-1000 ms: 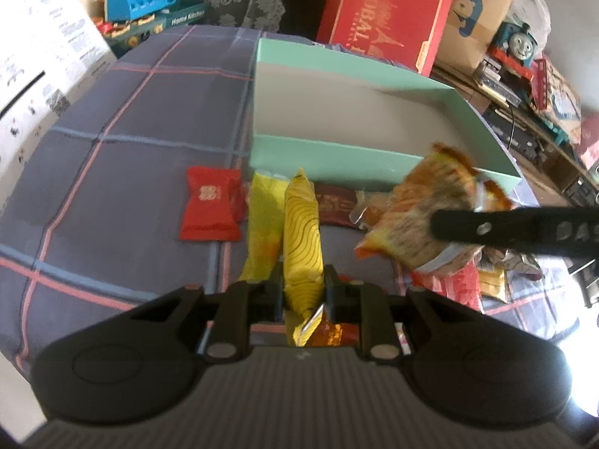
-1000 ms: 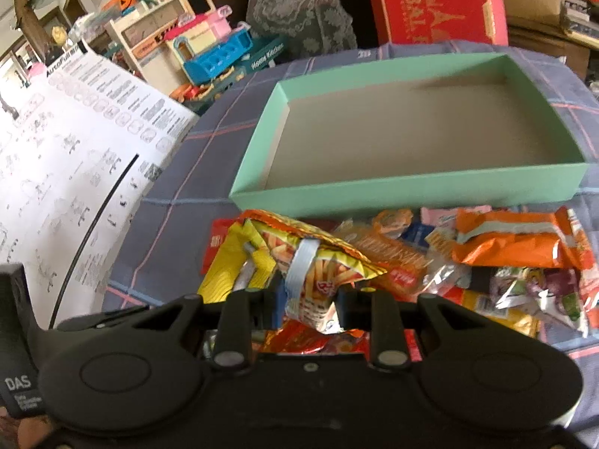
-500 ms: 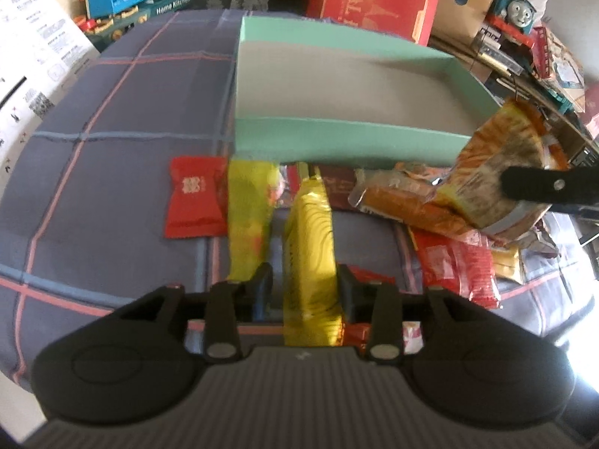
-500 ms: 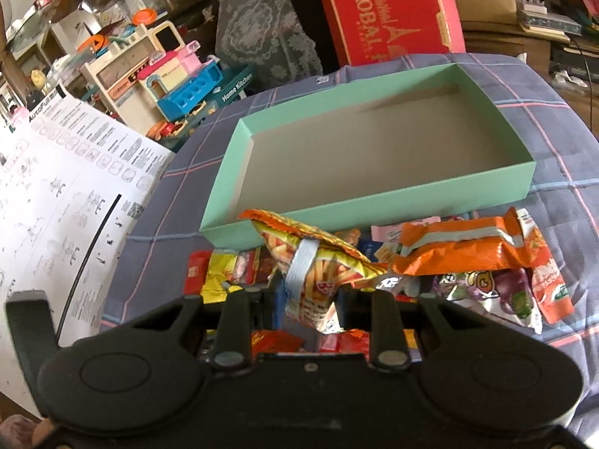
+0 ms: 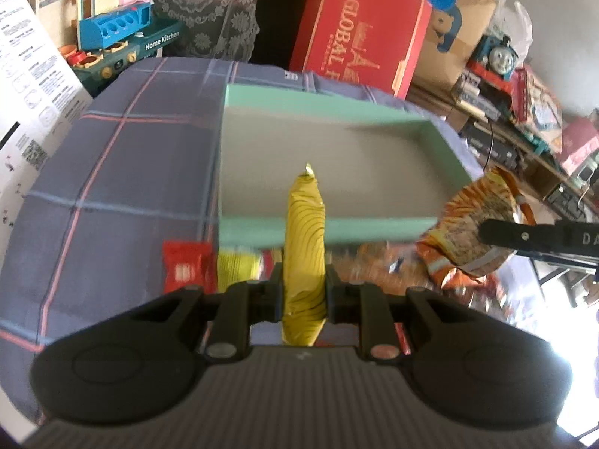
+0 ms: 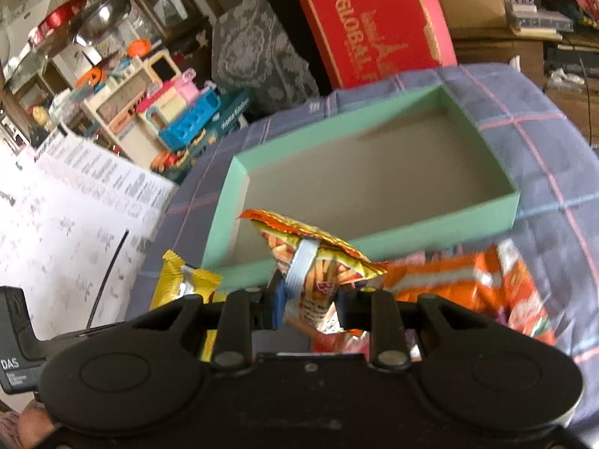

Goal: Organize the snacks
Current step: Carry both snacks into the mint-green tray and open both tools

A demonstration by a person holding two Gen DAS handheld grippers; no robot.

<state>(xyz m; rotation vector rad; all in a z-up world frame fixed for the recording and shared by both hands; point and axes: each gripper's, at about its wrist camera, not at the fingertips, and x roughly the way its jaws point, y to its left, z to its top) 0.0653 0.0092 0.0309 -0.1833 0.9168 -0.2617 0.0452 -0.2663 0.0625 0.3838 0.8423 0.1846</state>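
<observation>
Left wrist view: left gripper (image 5: 304,292) pinches a yellow packet (image 5: 304,239) edgewise, ahead lies the green box (image 5: 374,232) — a thin grip may slip. Right gripper (image 6: 310,307) clamps an orange chip bag (image 6: 318,258) — its flared top could snag the near wall.

Both packets have risen off the pile — yellow packet (image 5: 304,247) and orange packet (image 6: 318,262) now overlap the green box (image 5: 374,106).

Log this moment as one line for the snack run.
left gripper: shut on yellow snack pack | right gripper: shut on orange fries packet | green box: empty | both packs lifted near box front wall
</observation>
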